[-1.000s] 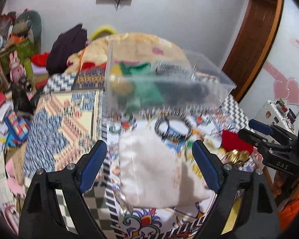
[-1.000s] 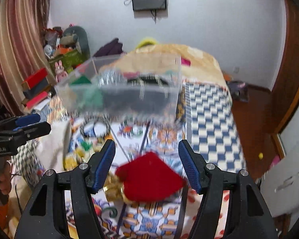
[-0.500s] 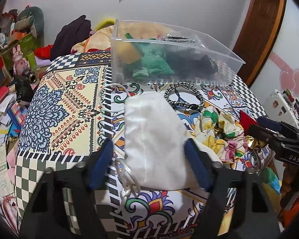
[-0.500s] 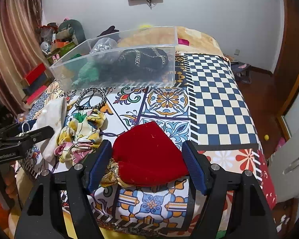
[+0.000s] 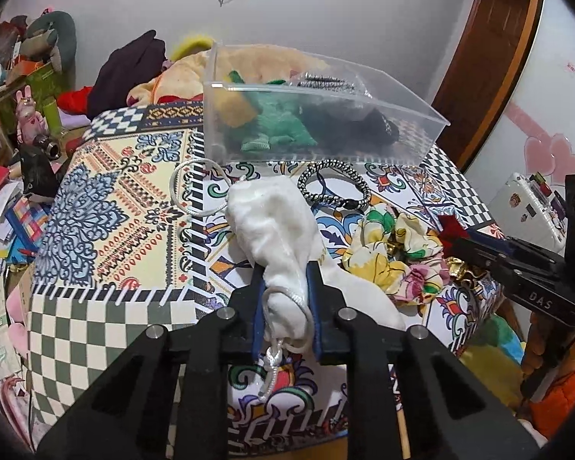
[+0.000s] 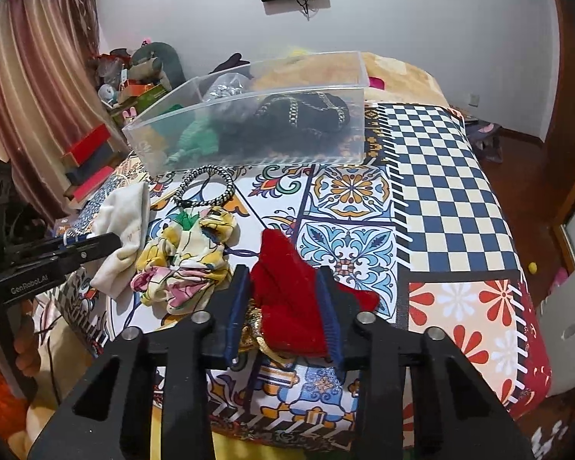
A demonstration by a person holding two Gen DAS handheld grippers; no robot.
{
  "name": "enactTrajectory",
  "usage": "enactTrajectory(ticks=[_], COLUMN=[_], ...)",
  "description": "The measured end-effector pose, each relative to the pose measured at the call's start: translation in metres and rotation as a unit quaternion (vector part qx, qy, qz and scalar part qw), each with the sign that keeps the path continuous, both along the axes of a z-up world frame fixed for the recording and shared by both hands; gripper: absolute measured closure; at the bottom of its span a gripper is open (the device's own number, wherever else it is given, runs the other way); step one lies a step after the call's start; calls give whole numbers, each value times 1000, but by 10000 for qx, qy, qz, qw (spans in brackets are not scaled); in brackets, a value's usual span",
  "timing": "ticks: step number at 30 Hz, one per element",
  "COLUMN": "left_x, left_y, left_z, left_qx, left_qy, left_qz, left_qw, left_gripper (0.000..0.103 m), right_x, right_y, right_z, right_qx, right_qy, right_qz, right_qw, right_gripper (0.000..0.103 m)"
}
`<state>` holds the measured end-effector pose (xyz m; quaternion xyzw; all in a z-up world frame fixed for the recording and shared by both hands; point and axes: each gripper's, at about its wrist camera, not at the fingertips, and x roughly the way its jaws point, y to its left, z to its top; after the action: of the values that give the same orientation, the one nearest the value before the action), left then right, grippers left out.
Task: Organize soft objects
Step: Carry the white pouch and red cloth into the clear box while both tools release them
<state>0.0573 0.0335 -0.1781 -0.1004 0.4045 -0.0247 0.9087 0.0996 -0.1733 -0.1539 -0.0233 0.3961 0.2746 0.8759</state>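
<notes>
white pouch (image 5: 283, 253), lower centre, is pinched in left gripper (image 5: 285, 308) jaws; red pouch (image 6: 291, 299) pinched in right gripper (image 6: 283, 306). both should be lifted clear before the bin (image 6: 249, 130), upper centre, is approached.

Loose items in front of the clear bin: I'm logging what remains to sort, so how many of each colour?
White: 1, pouch
Red: 1, pouch
Floral yellow: 1, cloth
Black-and-white: 1, braided band
Total: 4
</notes>
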Motion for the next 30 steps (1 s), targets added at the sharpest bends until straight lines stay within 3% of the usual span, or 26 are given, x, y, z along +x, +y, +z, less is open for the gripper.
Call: enactTrajectory(ticks=[6, 15, 23, 30], left_x=[-8, -7, 6, 30], left_y=[1, 3, 0, 3], left_z=[21, 52, 86, 107], left_qx=[92, 247, 431, 346], left_qy=[-288, -720, -1249, -1531], left_qz=[27, 57, -13, 14], left_qw=[9995, 9971, 9912, 9876], left_gripper=[85, 85, 85, 85], right_x=[2, 3, 17, 33], right_y=[0, -10, -16, -8], right_z=[5, 27, 69, 101], right_qx=[6, 143, 403, 624], right_qy=[-63, -358, -956, -1506], right_qz=[-78, -223, -379, -424], right_qw=[10000, 9990, 9939, 9857], right_gripper=[91, 93, 93, 93])
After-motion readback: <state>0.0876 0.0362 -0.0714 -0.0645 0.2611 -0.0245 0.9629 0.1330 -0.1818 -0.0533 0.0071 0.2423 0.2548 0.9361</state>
